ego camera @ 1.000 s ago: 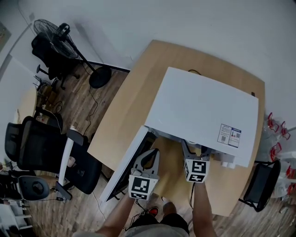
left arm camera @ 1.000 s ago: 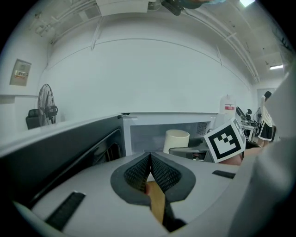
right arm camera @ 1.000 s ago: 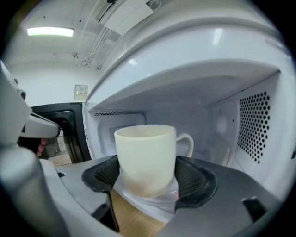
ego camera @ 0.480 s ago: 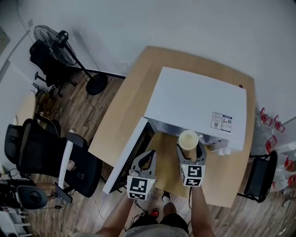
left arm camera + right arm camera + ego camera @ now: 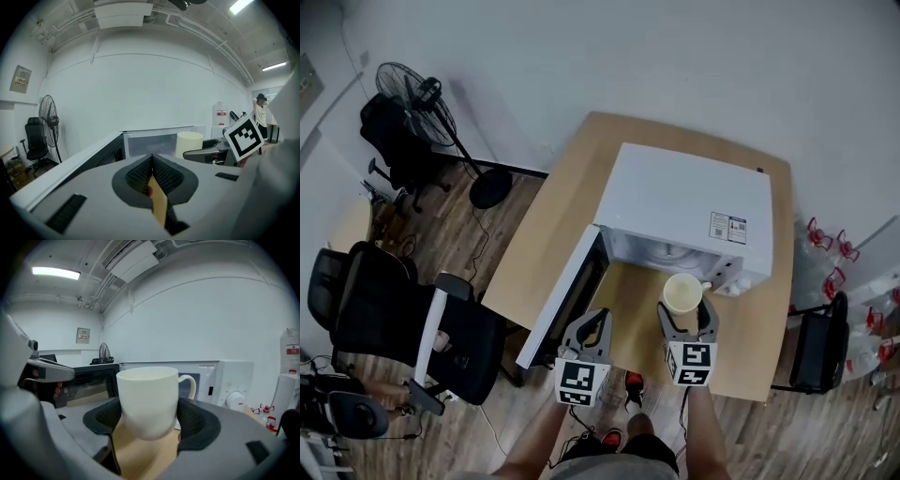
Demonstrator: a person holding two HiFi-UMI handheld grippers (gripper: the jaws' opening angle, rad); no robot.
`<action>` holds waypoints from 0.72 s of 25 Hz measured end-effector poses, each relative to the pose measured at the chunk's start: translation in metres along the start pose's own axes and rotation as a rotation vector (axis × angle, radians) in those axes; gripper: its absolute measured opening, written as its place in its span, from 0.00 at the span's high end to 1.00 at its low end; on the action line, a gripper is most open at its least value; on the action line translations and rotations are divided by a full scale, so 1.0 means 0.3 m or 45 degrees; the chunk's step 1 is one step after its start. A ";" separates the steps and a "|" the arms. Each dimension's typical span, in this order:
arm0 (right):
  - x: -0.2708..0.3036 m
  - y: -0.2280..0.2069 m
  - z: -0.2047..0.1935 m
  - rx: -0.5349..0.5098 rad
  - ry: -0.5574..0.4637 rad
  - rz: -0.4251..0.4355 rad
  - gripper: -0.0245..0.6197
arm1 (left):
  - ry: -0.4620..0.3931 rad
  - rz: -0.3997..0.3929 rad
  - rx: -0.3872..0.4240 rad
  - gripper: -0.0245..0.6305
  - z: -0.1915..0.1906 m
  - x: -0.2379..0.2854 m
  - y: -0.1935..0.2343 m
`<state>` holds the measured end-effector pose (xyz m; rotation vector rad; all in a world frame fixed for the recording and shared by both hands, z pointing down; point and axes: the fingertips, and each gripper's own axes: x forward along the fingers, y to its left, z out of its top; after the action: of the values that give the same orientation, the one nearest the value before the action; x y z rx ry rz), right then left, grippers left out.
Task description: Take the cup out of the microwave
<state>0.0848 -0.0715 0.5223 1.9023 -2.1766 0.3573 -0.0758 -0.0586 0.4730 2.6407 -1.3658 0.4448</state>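
Observation:
A white microwave (image 5: 689,206) stands on the wooden table (image 5: 572,202) with its door (image 5: 564,292) swung open to the left. My right gripper (image 5: 683,313) is shut on a cream cup (image 5: 682,293) (image 5: 149,399), held upright in front of the microwave opening, above the table's front part. The cup's handle points toward the microwave (image 5: 220,383). My left gripper (image 5: 593,323) is shut with nothing in it, beside the open door. In the left gripper view the cup (image 5: 189,143) shows to the right, ahead of the microwave cavity (image 5: 150,143).
A black office chair (image 5: 384,314) and a standing fan (image 5: 422,89) are on the wooden floor to the left. Another dark chair (image 5: 818,352) stands at the table's right edge. The microwave's control knob (image 5: 234,400) faces me on its right side.
My right gripper has drawn back from inside the microwave with the cup, which now hangs clear of the opening. The left gripper has stayed beside the door.

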 end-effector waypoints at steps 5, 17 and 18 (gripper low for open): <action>-0.155 -0.016 0.041 0.006 -0.020 -0.050 0.38 | -0.037 -0.015 0.013 0.93 0.021 -0.081 -0.042; -0.529 -0.051 0.097 0.001 -0.067 -0.194 0.38 | -0.107 -0.084 0.057 0.93 0.064 -0.243 -0.148; -0.558 -0.053 0.100 0.002 -0.073 -0.204 0.38 | -0.109 -0.089 0.059 0.93 0.063 -0.255 -0.157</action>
<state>0.1223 0.0732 0.4398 2.0950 -2.0408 0.2780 -0.0755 0.0232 0.4313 2.7654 -1.2961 0.3631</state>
